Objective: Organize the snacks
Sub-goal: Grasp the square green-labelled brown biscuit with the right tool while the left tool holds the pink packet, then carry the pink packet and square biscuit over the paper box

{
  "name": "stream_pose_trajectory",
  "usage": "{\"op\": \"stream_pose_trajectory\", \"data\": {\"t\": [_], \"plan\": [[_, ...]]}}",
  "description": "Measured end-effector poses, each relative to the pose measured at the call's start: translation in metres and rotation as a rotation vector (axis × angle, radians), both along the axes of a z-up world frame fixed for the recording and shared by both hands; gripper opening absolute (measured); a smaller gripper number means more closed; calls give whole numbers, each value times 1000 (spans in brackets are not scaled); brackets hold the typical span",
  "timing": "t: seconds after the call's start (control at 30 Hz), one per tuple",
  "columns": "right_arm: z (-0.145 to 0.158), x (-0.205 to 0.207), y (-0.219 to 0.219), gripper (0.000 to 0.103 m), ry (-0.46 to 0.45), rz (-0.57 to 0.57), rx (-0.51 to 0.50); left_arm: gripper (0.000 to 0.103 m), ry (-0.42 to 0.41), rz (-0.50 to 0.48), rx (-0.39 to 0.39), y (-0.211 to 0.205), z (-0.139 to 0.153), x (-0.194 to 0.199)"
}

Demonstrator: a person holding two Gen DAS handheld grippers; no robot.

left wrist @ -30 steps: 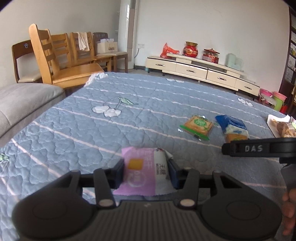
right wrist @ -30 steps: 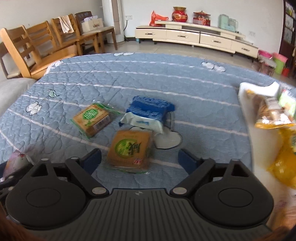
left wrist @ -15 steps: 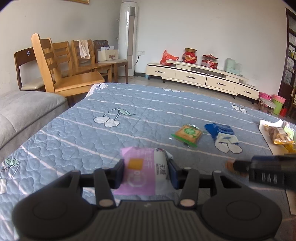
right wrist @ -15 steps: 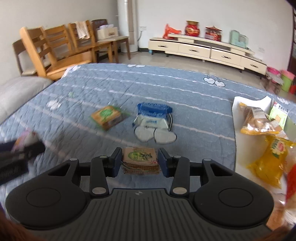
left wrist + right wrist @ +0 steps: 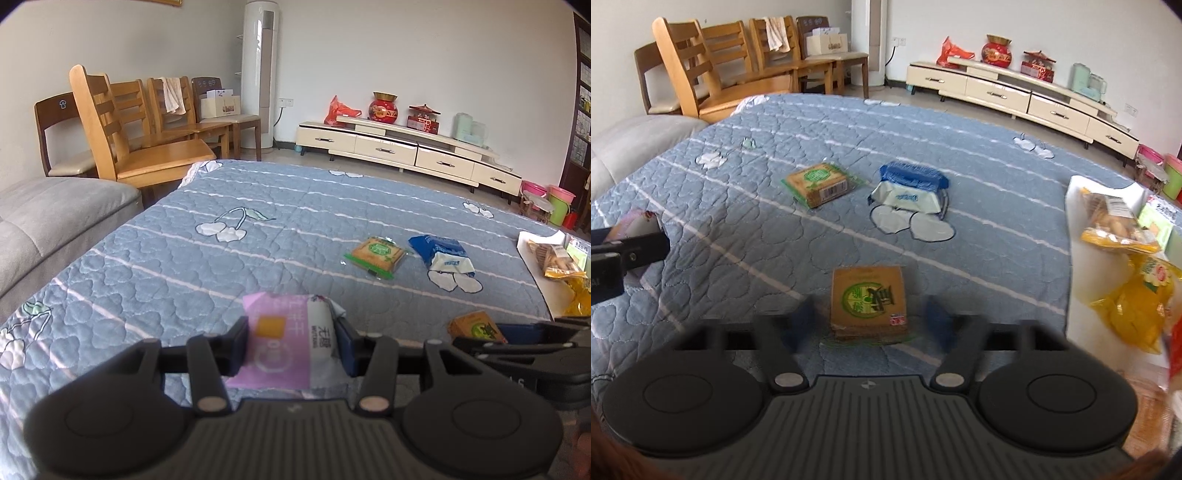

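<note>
Well, the left claw (image 5: 291, 345) is clenched on the pink snack (image 5: 284, 339). The right claw (image 5: 868, 319) looks loose, blurry pads beside the brown biscuit pack (image 5: 868, 299). Two snacks wait on the bed (image 5: 979, 155); some lie in the white tray (image 5: 1075, 258).

Each camera sits just behind its own gripper and looks forward and down along the two fingers, low over the blue quilt (image 5: 229, 266). The left view faces the far wall with the long cabinet (image 5: 406, 147); the right view is turned the same way. Both share the green-edged packet (image 5: 376, 253), the blue packet (image 5: 908, 184) and the wooden chairs (image 5: 701, 70).
</note>
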State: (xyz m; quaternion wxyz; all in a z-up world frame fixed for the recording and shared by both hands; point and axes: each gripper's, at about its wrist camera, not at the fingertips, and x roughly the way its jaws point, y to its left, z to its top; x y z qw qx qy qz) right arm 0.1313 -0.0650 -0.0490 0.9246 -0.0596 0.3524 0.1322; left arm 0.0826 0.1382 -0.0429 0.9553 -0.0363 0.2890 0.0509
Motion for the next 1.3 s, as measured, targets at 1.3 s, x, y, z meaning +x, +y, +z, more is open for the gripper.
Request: {"op": "stream_pose_trajectory", "data": {"t": [1.3], "plan": [[109, -171, -107, 52, -251, -132, 29, 48, -126, -147, 36, -95, 79, -83]]}}
